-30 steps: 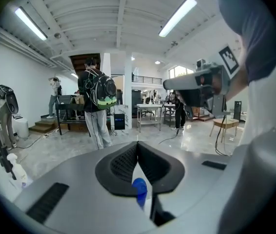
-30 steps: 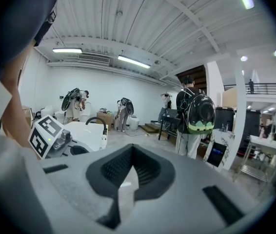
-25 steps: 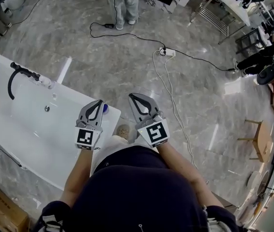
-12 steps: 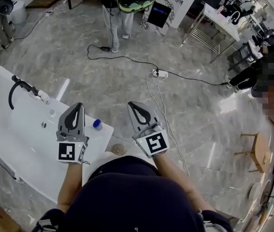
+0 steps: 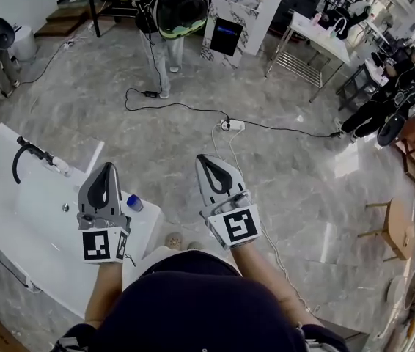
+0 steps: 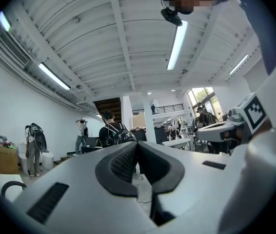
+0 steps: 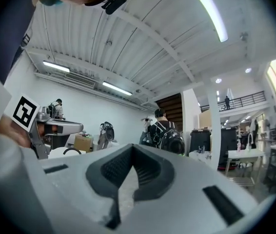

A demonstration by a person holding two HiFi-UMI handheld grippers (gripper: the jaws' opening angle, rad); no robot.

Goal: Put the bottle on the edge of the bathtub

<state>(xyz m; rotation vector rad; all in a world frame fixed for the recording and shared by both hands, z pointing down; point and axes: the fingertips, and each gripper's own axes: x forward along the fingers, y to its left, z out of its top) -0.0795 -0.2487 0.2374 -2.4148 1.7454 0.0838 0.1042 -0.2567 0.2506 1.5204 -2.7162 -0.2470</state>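
Left gripper: jaws together, nothing held;
Right gripper: closed too, empty;
Bottle: sits on bathtub rim

Left tool and right tool closed, empty, side by side

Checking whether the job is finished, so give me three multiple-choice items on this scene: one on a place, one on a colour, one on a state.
1. The small blue-capped bottle is: A) on the white bathtub's edge; B) on the floor; C) in a gripper.
2. The curved tub faucet is: A) white; B) black; C) red.
3. The left gripper has its jaws: A) wide apart; B) clamping the bottle; C) shut, empty.
Answers: A, it rests on the rim; B, dark against the tub; C, pads meet, nothing between.
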